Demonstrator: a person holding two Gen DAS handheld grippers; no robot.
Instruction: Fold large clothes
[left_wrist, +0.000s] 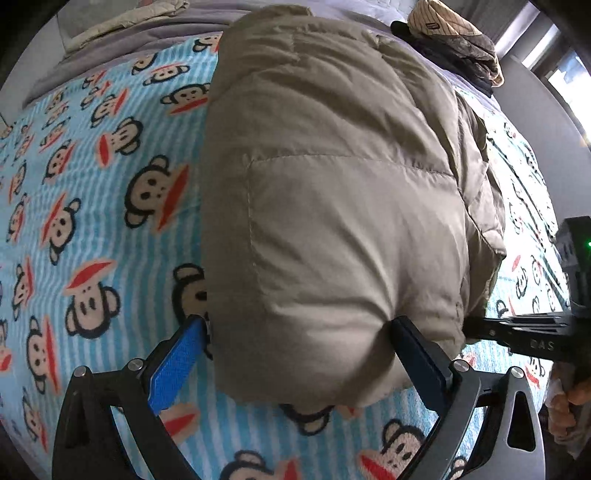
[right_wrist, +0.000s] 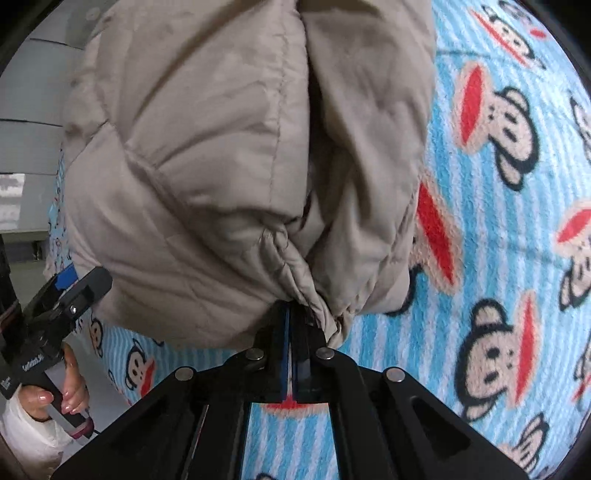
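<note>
A puffy beige jacket (left_wrist: 332, 184) lies bunched on a blue striped monkey-print blanket (left_wrist: 92, 221). My left gripper (left_wrist: 299, 325) points down over its near end. The blue pad (left_wrist: 177, 365) and the dark finger (left_wrist: 421, 354) stand wide apart and press on either side of a thick bulge of jacket. My right gripper (right_wrist: 295, 310) is shut on the gathered hem of the jacket (right_wrist: 221, 147), with the cloth bunched at its tips. Each gripper shows in the other's view, the right gripper (left_wrist: 517, 332) at the jacket's right edge and the left gripper (right_wrist: 79, 282) at its left.
A pile of dark and striped clothes (left_wrist: 454, 44) sits at the far right of the bed. Folded beige cloth (left_wrist: 140, 18) lies on a grey sheet at the far left. A person's hand (right_wrist: 70, 391) holds the left gripper's handle. The blanket (right_wrist: 498, 258) spreads right of the jacket.
</note>
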